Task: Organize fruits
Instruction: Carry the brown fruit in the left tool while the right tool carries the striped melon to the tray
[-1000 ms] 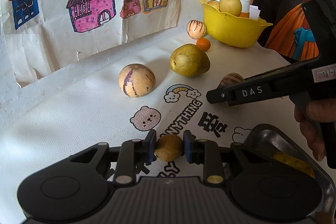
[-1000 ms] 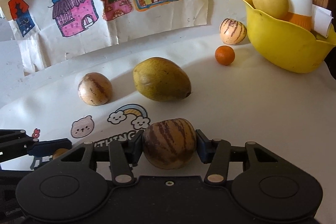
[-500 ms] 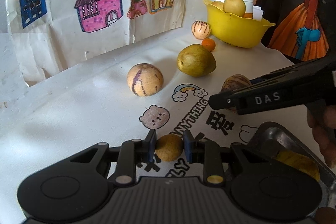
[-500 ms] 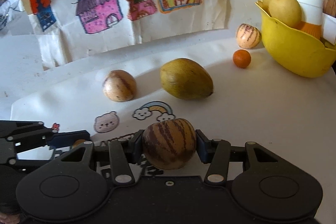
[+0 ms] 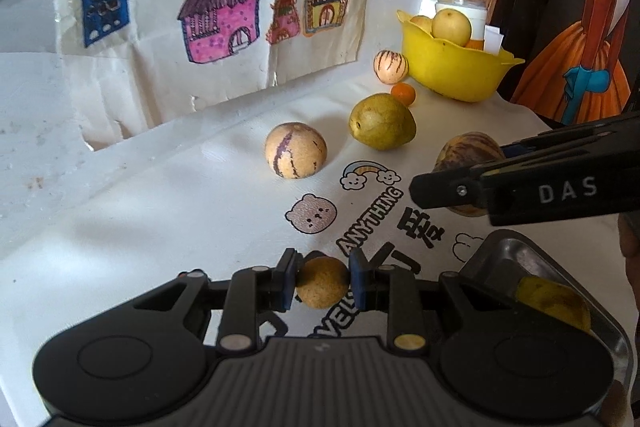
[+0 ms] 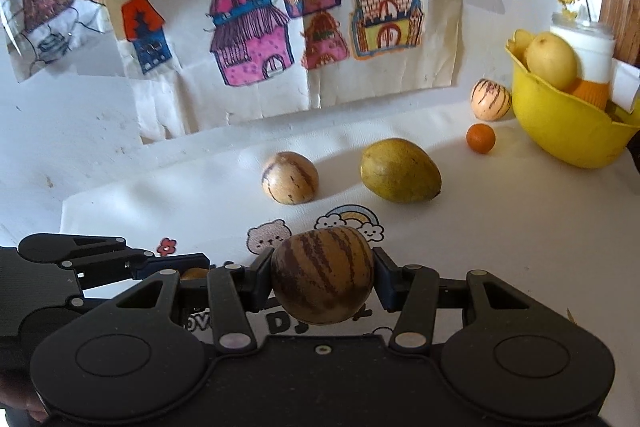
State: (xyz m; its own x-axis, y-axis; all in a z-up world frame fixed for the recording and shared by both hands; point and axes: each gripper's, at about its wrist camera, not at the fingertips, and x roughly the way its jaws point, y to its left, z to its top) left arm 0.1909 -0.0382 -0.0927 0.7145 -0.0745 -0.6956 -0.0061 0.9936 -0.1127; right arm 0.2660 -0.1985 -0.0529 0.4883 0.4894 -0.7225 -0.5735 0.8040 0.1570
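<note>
Brown-striped and round, the melon [image 6: 322, 274] sits clamped in the right tool [image 6: 322, 279], its pads pressing the widest part from both sides, with the fruit clear of the counter [image 6: 500, 227]. The left tool [image 5: 323, 285] is closed almost fully on a small tan fruit [image 5: 322, 287], pinched at its middle. Both loads hang above the white cloth near its printed cartoons.

The main risk, I judge, is the melon: its skin looks smooth and the pads catch only two small patches on a curved surface, so any tilt or jolt could let it rotate out and drop onto the cloth. The small fruit looks safer, though squeezing it harder might bruise it.

A dark tray [image 5: 560, 267] lies just right of the left tool with a yellow fruit [image 5: 556, 301] already in it; if both tools head there together, the right tool's arm, which crosses close in front of the left wrist view, could knock the left one. A dropped fruit might also roll into the pale melon [image 5: 295, 151] or the mango [image 5: 382, 122]. The yellow bowl [image 5: 452, 75] stands well apart at the back.
</note>
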